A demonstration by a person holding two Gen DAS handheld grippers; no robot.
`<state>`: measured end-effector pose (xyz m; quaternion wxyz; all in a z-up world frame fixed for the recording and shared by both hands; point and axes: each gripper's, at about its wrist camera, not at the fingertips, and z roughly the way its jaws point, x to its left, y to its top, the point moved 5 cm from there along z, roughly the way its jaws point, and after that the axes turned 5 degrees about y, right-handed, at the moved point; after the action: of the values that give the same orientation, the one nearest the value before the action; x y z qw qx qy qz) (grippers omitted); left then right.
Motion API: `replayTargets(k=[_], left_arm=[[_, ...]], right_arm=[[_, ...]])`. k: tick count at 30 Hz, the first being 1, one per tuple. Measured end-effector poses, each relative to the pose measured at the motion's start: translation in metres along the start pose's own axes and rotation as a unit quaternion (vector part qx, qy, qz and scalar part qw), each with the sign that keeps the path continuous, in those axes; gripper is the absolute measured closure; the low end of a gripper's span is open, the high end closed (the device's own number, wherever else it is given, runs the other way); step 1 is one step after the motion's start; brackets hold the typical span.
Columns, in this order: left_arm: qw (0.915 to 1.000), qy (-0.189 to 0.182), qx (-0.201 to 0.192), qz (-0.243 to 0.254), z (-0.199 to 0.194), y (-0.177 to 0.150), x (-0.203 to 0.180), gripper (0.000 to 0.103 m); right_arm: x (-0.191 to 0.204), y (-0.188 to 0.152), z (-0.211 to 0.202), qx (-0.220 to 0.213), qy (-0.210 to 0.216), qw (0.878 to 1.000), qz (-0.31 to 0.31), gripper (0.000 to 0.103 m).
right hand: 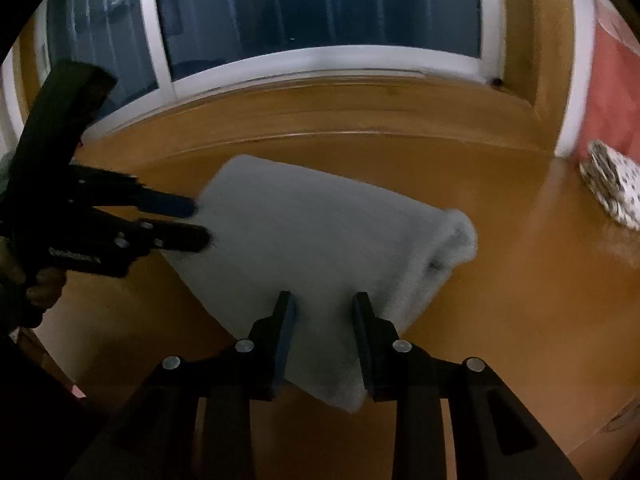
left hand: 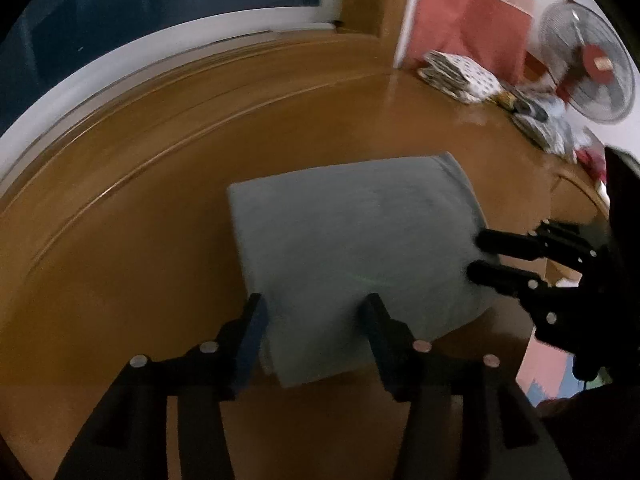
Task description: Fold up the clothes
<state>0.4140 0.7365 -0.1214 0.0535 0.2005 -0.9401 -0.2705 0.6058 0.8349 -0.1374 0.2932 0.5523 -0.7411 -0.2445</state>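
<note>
A folded light grey cloth [left hand: 352, 236] lies flat on the brown wooden table [left hand: 140, 240]. My left gripper [left hand: 314, 304] is open, its fingers astride the cloth's near edge. My right gripper [left hand: 476, 254] shows at the cloth's right edge, fingers apart. In the right wrist view the same cloth [right hand: 320, 240] lies ahead, thick folded end at the right. My right gripper [right hand: 324, 300] is open over the cloth's near corner. My left gripper [right hand: 202, 220] shows at the cloth's left edge, fingers apart. Neither gripper visibly pinches the cloth.
A stack of folded patterned clothes [left hand: 460, 76] lies at the table's far right, also in the right wrist view [right hand: 612, 188]. A standing fan [left hand: 588, 64] and red panels stand behind it. A window [right hand: 320, 12] runs along the table's far side.
</note>
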Motion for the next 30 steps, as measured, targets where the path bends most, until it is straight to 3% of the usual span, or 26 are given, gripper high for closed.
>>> replayTargets(k=[3,4,6,12,15,18,21,23,26,28,29,30], left_arm=[[1.0,0.009,0.003,-0.001,-0.01,-0.01,0.003,0.042],[0.9998,0.015,0.006,0.008,-0.011,-0.013,0.003,0.03],[0.999,0.031,0.008,0.032,-0.008,-0.016,-0.003,0.027],[0.9983,0.031,0.022,0.043,0.01,-0.012,-0.008,0.027],[0.9984,0.019,0.008,0.052,0.017,-0.004,-0.016,0.027],[0.9975,0.037,0.007,0.06,0.022,0.0,-0.019,0.027],[0.9977,0.042,-0.003,0.053,0.012,-0.002,-0.018,0.026],[0.9966,0.063,-0.009,0.052,0.008,-0.004,-0.013,0.015],[0.9959,0.08,-0.006,0.041,0.017,0.0,-0.01,0.014],[0.9973,0.069,0.004,0.025,0.029,0.008,-0.017,0.014],[0.998,0.06,0.008,0.019,0.034,0.011,-0.021,0.014],[0.9986,0.049,0.01,0.014,0.039,0.016,-0.029,0.014]], right_arm=[[-0.006,-0.003,-0.02,-0.009,0.002,1.0,0.029,0.058],[-0.006,-0.004,-0.027,-0.01,0.014,0.999,0.04,0.053],[-0.004,-0.005,-0.037,-0.004,0.038,0.997,0.06,0.029],[0.02,-0.005,-0.009,0.042,0.017,0.999,0.02,0.029],[0.025,-0.01,0.007,0.051,-0.007,0.999,0.0,0.029],[0.018,-0.009,0.015,0.047,-0.032,0.998,0.007,0.029],[0.007,-0.003,0.014,0.034,-0.019,0.999,0.036,0.029],[0.002,0.002,0.014,0.026,-0.012,0.999,0.04,0.029],[-0.004,0.005,0.021,0.022,0.002,0.999,0.028,0.03],[-0.011,0.011,0.025,0.026,0.019,0.999,0.023,0.041],[-0.014,0.013,0.027,0.028,0.028,0.999,0.021,0.052],[-0.018,0.016,0.028,0.029,0.033,0.999,0.014,0.054]])
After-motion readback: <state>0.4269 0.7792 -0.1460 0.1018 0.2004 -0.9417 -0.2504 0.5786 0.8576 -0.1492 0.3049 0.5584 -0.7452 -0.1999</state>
